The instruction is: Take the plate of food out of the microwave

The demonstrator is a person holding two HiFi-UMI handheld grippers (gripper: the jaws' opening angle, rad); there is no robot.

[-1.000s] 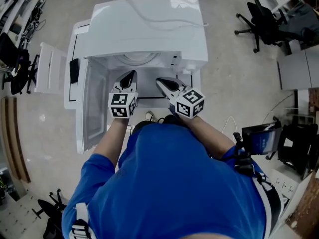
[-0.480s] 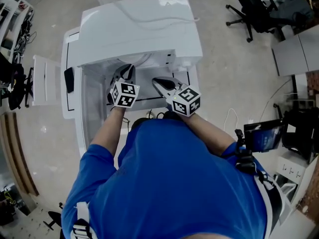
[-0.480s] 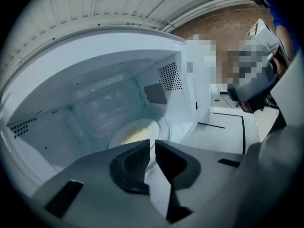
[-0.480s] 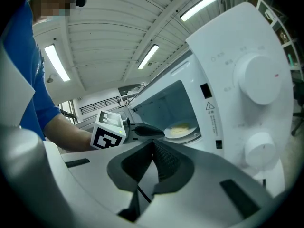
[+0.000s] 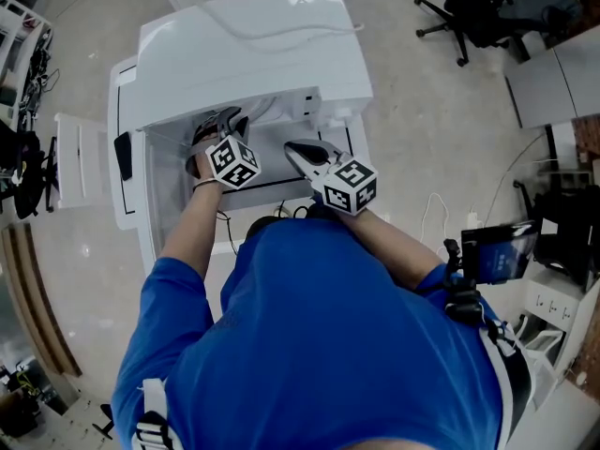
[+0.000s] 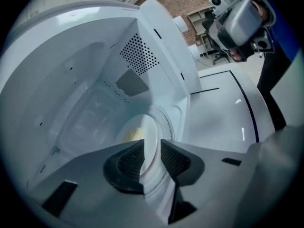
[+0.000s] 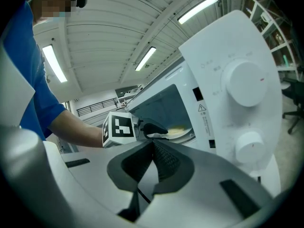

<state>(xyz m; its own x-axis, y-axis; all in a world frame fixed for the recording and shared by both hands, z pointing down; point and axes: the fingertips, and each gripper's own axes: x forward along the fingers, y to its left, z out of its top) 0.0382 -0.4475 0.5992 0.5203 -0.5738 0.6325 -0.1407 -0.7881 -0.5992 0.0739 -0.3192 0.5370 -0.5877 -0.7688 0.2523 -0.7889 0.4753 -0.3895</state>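
Plate (image 6: 145, 127) is inside the microwave (image 5: 253, 36), on the turntable (image 6: 168, 124), its rim between the left gripper (image 6: 148, 144) jaws.

Microwave: glossy white box on a white table (image 5: 125, 92), front open. Head view only gets its roof, the person's blue shirt (image 5: 319, 345) and both marker cubes. The cavity floor and plate are hidden from it.

Left gripper view looks into the cavity: smooth white walls, a perforated vent patch (image 6: 138, 56), a round ringed turntable. The plate shows edge-on there.

Only the right gripper view shows the control panel (image 7: 228, 70), with two round white dials. It also catches the left gripper reaching into the opening at the plate.

Left jaws: closed onto the plate rim, one dark ribbed pad on each face.

Right gripper (image 7: 153, 144) is outside, in front of the panel. Its jaws are fully together with nothing in them.

Plate: thin, round, white.

Food (image 6: 133, 135): small pale yellow patch on it.
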